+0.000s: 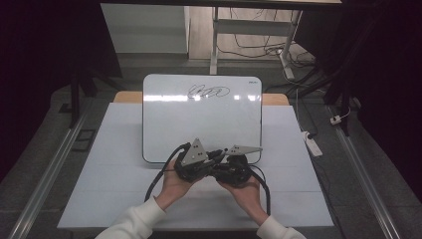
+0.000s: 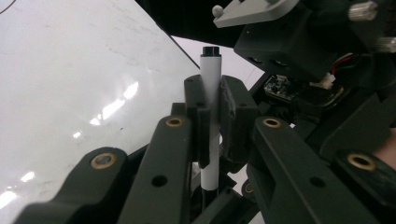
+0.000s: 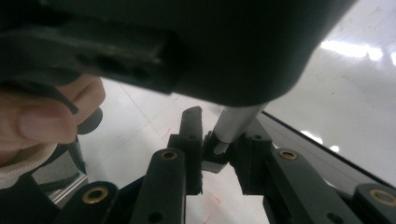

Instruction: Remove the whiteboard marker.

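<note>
Low in the centre of the high view, your left gripper [image 1: 211,158] and right gripper [image 1: 230,160] meet nose to nose at the whiteboard [image 1: 201,117]'s near edge, likely to uncap; in the left gripper view's middle, the jaws clamp the marker [image 2: 211,74], a white upright barrel with a black end; mid-frame in the right gripper view, jaws are shut on its dark cap [image 3: 216,148].
</note>
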`<state>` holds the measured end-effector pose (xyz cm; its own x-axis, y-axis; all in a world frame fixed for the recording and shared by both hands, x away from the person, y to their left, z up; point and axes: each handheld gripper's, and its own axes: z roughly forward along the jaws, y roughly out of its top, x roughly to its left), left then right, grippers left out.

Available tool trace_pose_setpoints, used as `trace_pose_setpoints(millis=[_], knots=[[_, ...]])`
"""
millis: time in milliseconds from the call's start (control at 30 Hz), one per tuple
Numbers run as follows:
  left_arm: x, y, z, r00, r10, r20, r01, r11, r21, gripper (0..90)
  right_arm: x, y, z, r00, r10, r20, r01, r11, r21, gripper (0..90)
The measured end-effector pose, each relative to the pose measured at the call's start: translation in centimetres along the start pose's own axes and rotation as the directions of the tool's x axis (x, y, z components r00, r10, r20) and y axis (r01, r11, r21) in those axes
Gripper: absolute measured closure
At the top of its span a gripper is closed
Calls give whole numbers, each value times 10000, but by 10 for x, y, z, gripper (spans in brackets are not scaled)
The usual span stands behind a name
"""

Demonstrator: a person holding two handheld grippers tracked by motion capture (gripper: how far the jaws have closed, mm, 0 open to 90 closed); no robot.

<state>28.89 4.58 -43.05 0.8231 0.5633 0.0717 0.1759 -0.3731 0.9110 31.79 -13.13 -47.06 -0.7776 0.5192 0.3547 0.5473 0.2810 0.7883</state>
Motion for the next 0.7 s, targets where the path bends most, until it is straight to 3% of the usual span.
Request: trace_pose_setpoints(millis=[500, 567, 600, 700], knots=[[2, 0, 0, 9990, -127, 440, 127, 9999, 3, 796, -2, 0, 0, 9996, -233, 172, 231, 9996, 131, 773], [4, 0, -2, 9984, -238, 504, 239, 9997, -7, 747, -2, 0, -1, 9992, -321, 243, 321, 9995, 0, 775], [5, 0, -3, 9985, -300, 455, 302, 9995, -27, 638, -2, 0, -4, 9989, -365, 297, 369, 9992, -142, 776], [12, -2, -14, 9984, -450, 339, 455, 9989, -133, 585, -4, 1, -7, 9987, -389, 332, 400, 9986, -347, 776]])
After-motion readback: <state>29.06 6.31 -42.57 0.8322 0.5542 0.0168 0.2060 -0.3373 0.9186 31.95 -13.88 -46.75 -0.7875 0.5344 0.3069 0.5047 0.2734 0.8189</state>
